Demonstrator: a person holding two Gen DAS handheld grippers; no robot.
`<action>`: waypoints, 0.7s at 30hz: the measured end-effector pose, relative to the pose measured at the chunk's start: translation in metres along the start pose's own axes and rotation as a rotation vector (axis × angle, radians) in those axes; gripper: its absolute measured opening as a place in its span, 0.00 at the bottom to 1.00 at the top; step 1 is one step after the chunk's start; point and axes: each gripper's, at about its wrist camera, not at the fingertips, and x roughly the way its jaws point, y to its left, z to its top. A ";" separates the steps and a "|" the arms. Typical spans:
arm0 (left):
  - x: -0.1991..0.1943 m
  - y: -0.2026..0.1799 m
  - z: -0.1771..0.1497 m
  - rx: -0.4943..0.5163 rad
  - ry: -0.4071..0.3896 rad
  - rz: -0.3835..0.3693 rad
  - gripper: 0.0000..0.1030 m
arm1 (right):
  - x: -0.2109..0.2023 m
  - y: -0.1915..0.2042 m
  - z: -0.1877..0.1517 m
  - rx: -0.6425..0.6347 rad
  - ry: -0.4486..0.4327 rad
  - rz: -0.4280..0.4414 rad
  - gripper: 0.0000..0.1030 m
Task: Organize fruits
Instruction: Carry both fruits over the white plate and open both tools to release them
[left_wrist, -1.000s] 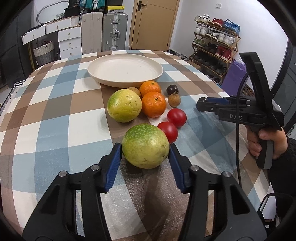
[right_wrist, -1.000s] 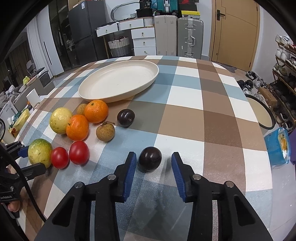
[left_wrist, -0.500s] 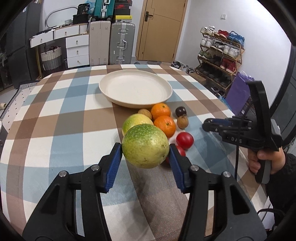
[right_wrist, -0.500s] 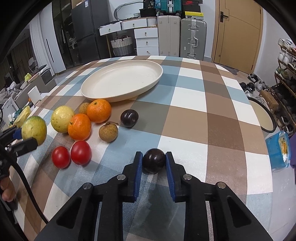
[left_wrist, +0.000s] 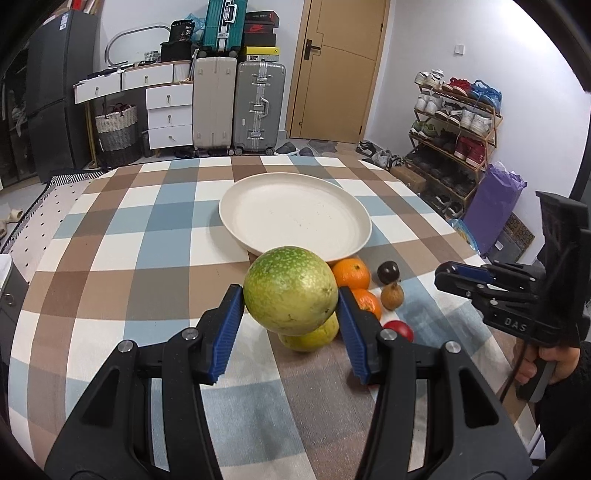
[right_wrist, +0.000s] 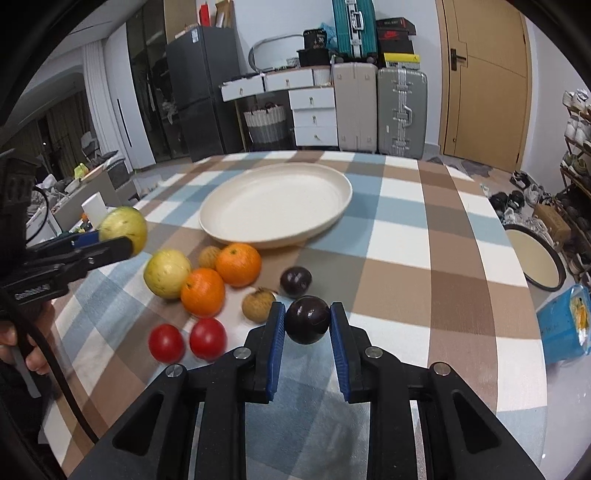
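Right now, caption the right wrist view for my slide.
Right gripper lifts a dark purple fruit toward the cream plate.

A lived-in home: suitcases (left_wrist: 236, 103) by the door (left_wrist: 332, 66), a shoe rack (left_wrist: 454, 122), a fridge (right_wrist: 199, 88).

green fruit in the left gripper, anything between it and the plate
Nothing visible blocks it. The green fruit is held off the table in the left gripper, above the pile of oranges, and the cream plate beyond is bare.

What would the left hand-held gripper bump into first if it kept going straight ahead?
Probably the cream plate. The left hand-held gripper, holding the green fruit, points toward it, seemingly above the other fruits; depth is unclear.
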 end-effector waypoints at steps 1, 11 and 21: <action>0.001 0.000 0.001 -0.001 -0.003 0.000 0.47 | -0.002 0.002 0.002 -0.001 -0.009 0.005 0.24; 0.024 0.000 0.023 0.008 -0.020 0.009 0.47 | 0.001 0.013 0.023 0.003 -0.073 0.054 0.24; 0.054 0.008 0.041 0.003 -0.019 0.014 0.47 | 0.014 0.016 0.043 -0.001 -0.111 0.091 0.24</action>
